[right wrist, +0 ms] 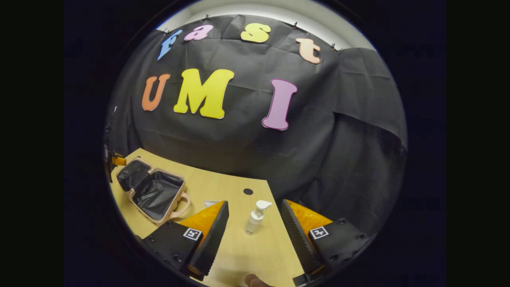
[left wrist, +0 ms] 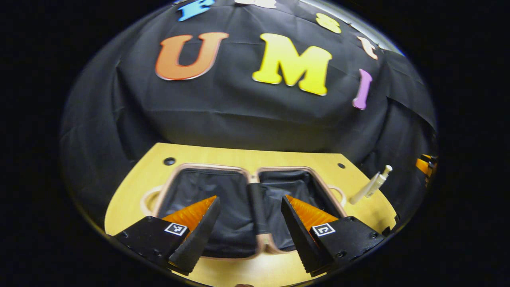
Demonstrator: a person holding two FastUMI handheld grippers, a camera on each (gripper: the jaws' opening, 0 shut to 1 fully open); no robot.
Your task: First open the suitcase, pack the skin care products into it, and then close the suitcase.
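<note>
Both grippers gape wide, holding nothing. Left gripper (left wrist: 250, 213) hangs over the open suitcase (left wrist: 247, 207) at lower centre of the left gripper view, fingers touching nothing; both dark-lined halves lie flat on the wooden table (left wrist: 255, 155). Right gripper (right wrist: 255, 217) frames an upright white pump bottle (right wrist: 256, 217) at lower centre of the right gripper view, fingers apart from it. A pale tube (left wrist: 370, 185) lies at right of the suitcase in the left gripper view. No readable writing on the products; square markers sit on the finger mounts.
</note>
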